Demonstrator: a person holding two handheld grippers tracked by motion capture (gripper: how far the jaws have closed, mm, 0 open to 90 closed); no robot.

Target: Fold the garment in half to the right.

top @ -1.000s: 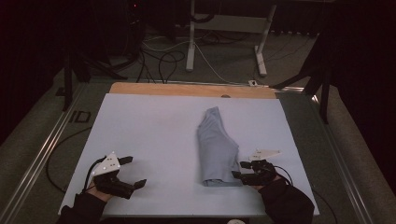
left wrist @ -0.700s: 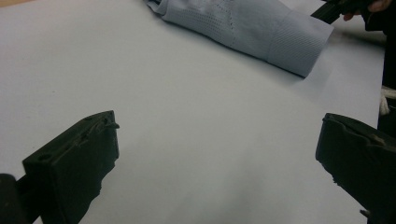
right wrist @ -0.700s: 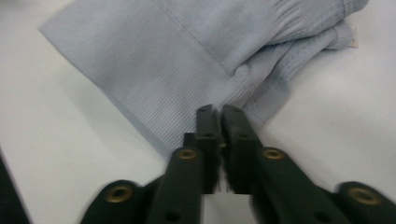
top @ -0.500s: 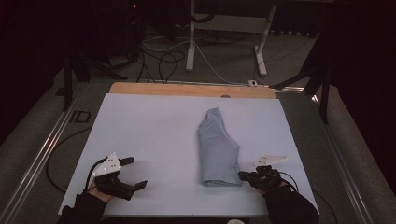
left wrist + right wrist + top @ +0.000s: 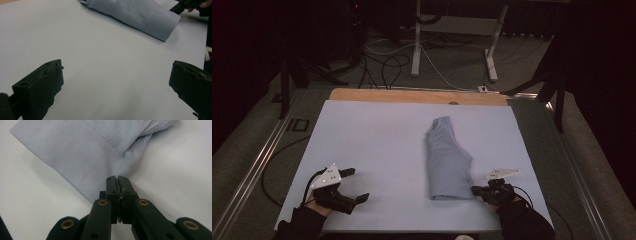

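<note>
White table [image 5: 377,145]: one folded shirt [image 5: 447,160]; left tongs [image 5: 354,185] wide, right tongs [image 5: 476,189] pinching shirt corner.

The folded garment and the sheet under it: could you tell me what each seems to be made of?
The folded garment: pale blue woven fabric, probably cotton, matte; fine ribbing and stitched seams show. The sheet: smooth, matte white, perhaps paper or plastic; no weave visible.

A folded pale blue cloth garment [image 5: 447,160] with a finely ribbed weave and a dotted, perforated patch lies on a smooth, matt white table cover [image 5: 377,145]. At twelve o'clock runs a bare light wooden table edge [image 5: 412,96]. The right black matt plastic gripper [image 5: 117,180] carries shiny brass-coloured rivets.
</note>
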